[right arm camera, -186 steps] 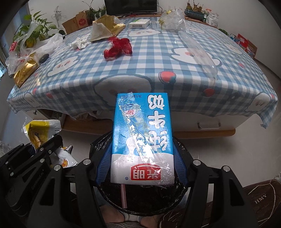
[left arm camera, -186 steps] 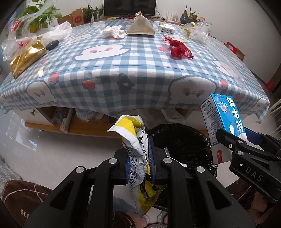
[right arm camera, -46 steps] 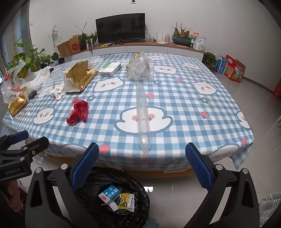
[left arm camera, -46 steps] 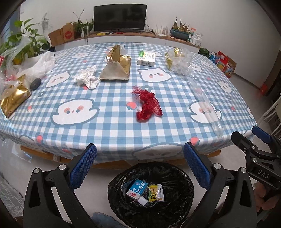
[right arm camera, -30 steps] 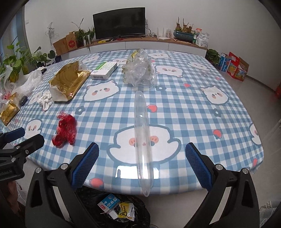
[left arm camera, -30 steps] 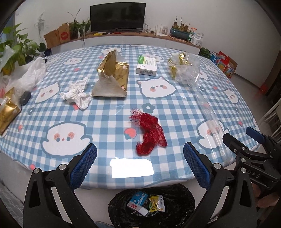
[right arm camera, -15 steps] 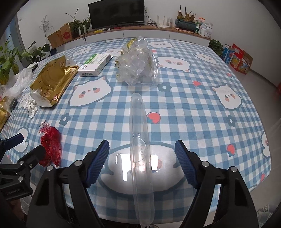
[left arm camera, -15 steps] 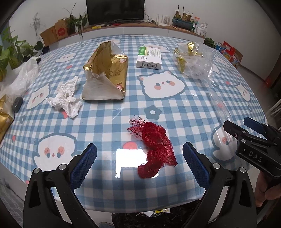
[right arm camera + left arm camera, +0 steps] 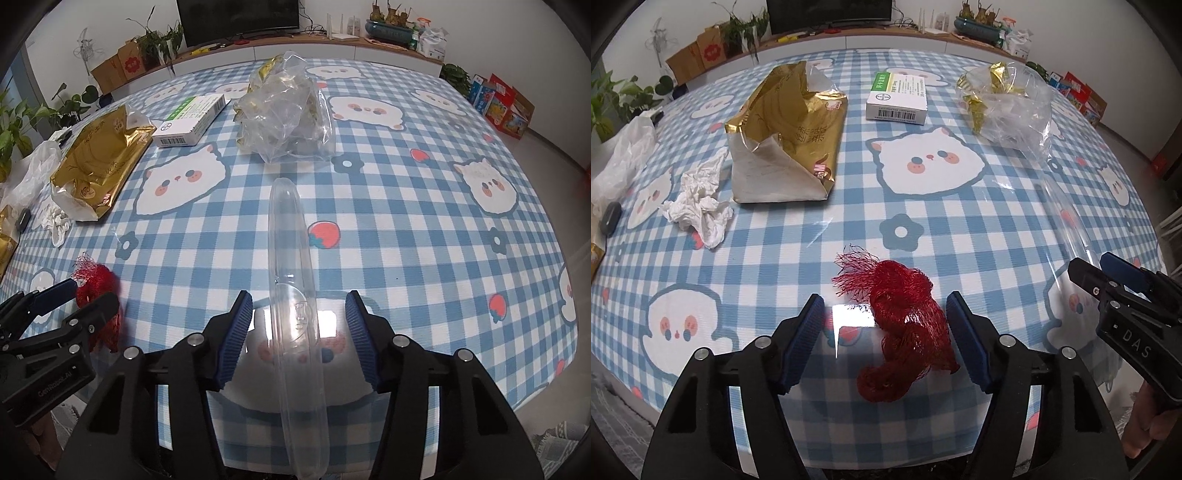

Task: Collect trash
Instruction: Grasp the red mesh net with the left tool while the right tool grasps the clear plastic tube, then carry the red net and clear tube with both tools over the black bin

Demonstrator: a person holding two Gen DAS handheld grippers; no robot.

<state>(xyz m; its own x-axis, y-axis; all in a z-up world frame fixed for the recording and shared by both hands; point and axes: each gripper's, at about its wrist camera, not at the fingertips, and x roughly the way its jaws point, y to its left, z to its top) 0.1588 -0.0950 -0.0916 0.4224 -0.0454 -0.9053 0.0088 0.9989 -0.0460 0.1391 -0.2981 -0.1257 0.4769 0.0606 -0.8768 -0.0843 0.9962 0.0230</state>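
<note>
Both grippers hung over the desk (image 9: 960, 229), jaws closing (not yet touching): left gripper (image 9: 884, 325) straddled the red net (image 9: 905, 325), right gripper (image 9: 299, 325) the clear plastic tube (image 9: 291, 266).

We are in a home living room: a dark television (image 9: 238, 16) stands on a long low cabinet (image 9: 332, 46) against the white wall, with leafy houseplants (image 9: 22, 122) and cardboard boxes (image 9: 125, 68) beside it. The desk (image 9: 424, 206) wears a blue checked cloth printed with cartoon cats, littered with household wrappers and a medicine box (image 9: 897, 96).
</note>
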